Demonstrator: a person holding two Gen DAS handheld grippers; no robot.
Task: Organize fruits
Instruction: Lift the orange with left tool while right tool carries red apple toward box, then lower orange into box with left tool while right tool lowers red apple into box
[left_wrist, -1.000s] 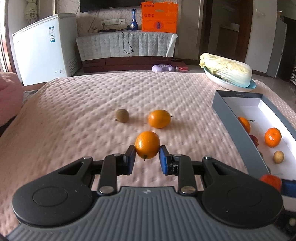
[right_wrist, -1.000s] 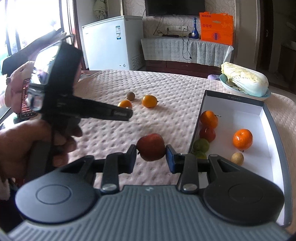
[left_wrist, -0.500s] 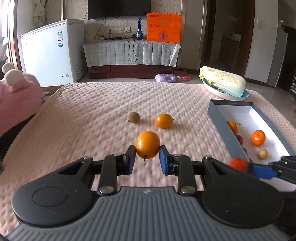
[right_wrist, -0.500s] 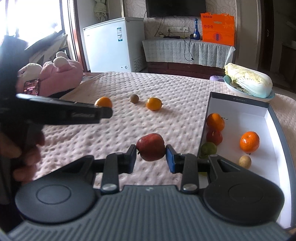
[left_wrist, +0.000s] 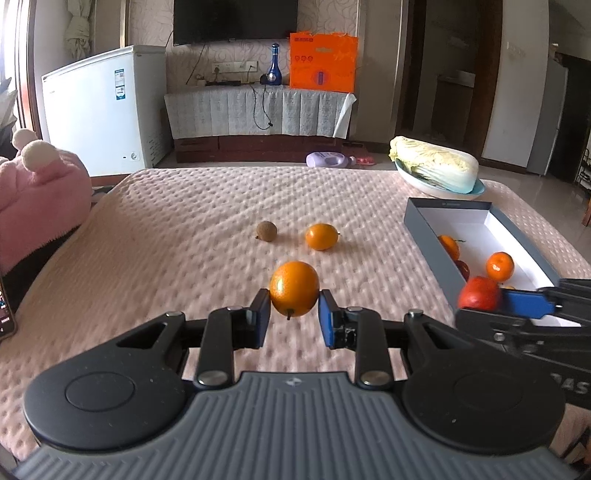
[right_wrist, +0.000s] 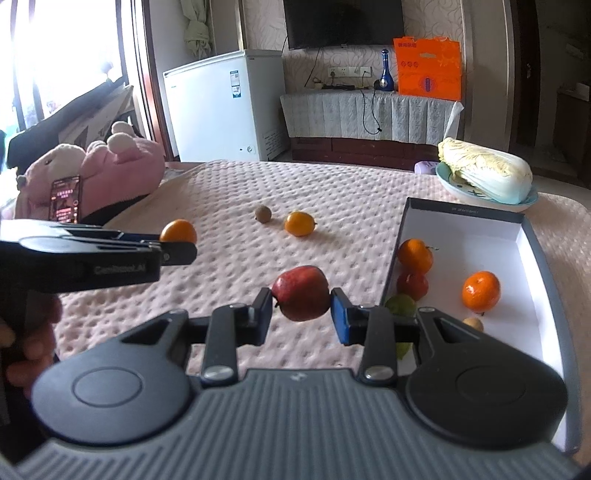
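Left gripper (left_wrist: 294, 314) pinching an orange (left_wrist: 294, 288) between both pads, fruit clear of the pink bedspread (left_wrist: 184, 229). Same grip as a second ago, jaw gap unchanged. What changed: left tool has pulled back and risen; the loose orange (left_wrist: 321, 236) and the small brown fruit (left_wrist: 266, 231) ahead of its tips now sit much farther off and smaller than before, and more of the room shows above the bed edge. Pink plush toy (left_wrist: 40, 199) has come into view at the far left of this tool.

Right gripper (right_wrist: 301, 314) clamped on a red apple (right_wrist: 301, 292), pads pressing both sides, held above the bedspread just left of the box (right_wrist: 532, 236) wall. Grip and position about the same as a second ago. In the right wrist view the left tool has slid out to the left edge; earlier it crossed the middle of the frame and hid the plush and phone (right_wrist: 65, 199), now both are visible beyond it.

In the box, right of the right tool's tips: an orange, a red fruit, a green fruit partly behind the right finger, a tangerine (right_wrist: 480, 290) and a small tan fruit. Contents unchanged. Cabbage (right_wrist: 484, 173) on a plate past the box's far end.
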